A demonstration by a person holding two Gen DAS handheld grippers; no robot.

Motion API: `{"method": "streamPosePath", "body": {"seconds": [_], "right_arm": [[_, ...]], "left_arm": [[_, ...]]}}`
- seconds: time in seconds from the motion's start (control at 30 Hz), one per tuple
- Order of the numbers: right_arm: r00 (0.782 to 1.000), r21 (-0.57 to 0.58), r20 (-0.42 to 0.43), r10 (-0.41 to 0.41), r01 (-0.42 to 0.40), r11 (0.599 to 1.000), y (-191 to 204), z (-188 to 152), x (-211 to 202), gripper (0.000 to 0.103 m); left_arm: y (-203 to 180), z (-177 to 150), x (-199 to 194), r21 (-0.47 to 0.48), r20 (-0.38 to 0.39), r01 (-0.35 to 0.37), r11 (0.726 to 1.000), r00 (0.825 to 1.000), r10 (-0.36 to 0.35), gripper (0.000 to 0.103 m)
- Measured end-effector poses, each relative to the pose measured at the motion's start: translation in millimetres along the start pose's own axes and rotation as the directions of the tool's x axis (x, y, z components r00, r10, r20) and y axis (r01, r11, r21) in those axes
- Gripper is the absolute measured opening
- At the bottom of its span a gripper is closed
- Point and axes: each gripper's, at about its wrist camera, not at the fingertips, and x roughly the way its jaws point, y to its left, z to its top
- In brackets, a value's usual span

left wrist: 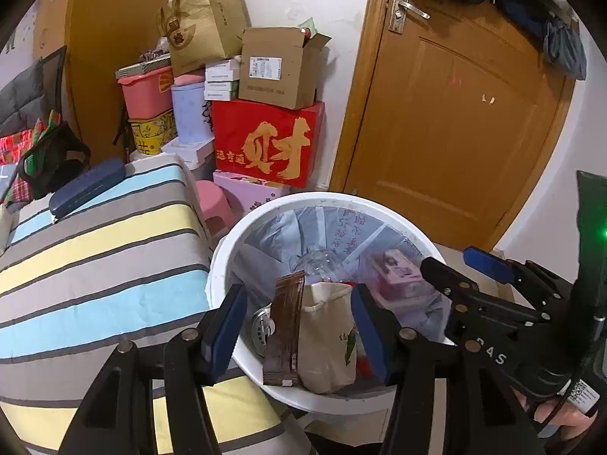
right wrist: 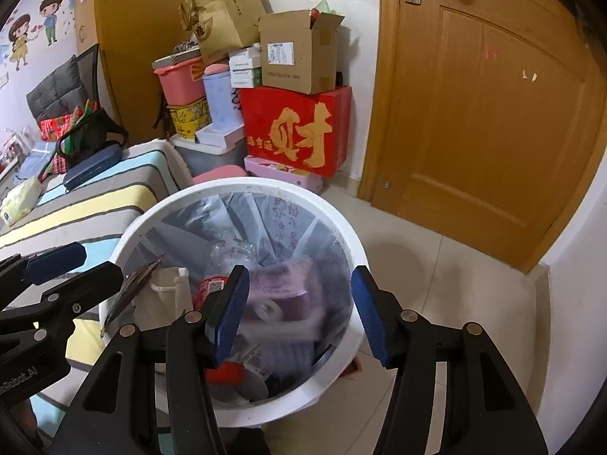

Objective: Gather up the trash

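A white bin (right wrist: 353,250) lined with a thin clear bag stands on pale floor tiles (right wrist: 447,276), just beside the corner of a bed with a striped cover (left wrist: 98,250) in blue, yellow and grey bands. Both grippers hang over the bin, angled down into it.

The left gripper (left wrist: 297,326) has its 2 blue pads apart. Between them stand a brown wrapper (left wrist: 284,326) and a beige drawstring pouch (left wrist: 328,337), upright at the bin's near rim; neither pad presses on them as far as the left wrist view shows. The right gripper (right wrist: 299,313) is also spread wide with nothing gripped, above a pink packet (right wrist: 282,295) and a red can (right wrist: 210,288) lying among crumpled plastic inside the bin.

On the bed's far part lie a dark blue case (left wrist: 87,191) and a black bag (left wrist: 51,163). Against the far wall is a stack of boxes: a red box with gold lettering (left wrist: 267,142), an open cardboard box (left wrist: 279,66) on top of it, a brown paper bag (left wrist: 205,24), a pink tub (left wrist: 146,91) and a pale blue container (left wrist: 189,112). A pink stool (left wrist: 214,204) sits between the bed and the bin. To the right stands a closed wooden door (left wrist: 455,121) with a metal handle (left wrist: 404,9). Cartoon stickers (right wrist: 34,26) mark the far left wall.
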Motion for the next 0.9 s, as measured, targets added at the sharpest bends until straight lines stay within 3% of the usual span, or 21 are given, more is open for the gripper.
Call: {"method": "streamPosePath", "body": {"seconds": [0.3,0.6,0.9], "right_arm": [[0.999,0.017,0.042,0.011,-0.012,1.0,7.4,-3.0,-18.5,0.058],[0.991,0.004,0.126,0.036,-0.036,0.999,22.9,-16.5,-56.6,0.058],[0.976,0.0,0.207,0.065,-0.066,0.998,40.4,-42.9,-92.4,0.058]], "left_arm": [[6.5,-10.1,-26.9,-0.013,0.04,-0.057,0.998,0.998,0.058,0.057],[7.8,-36.3,-78.0,0.012,0.129,-0.143,0.99,0.982,0.141,0.057],[5.6,-68.0,-128.0,-0.008,0.207,-0.15,0.989,0.967,0.148,0.057]]}}
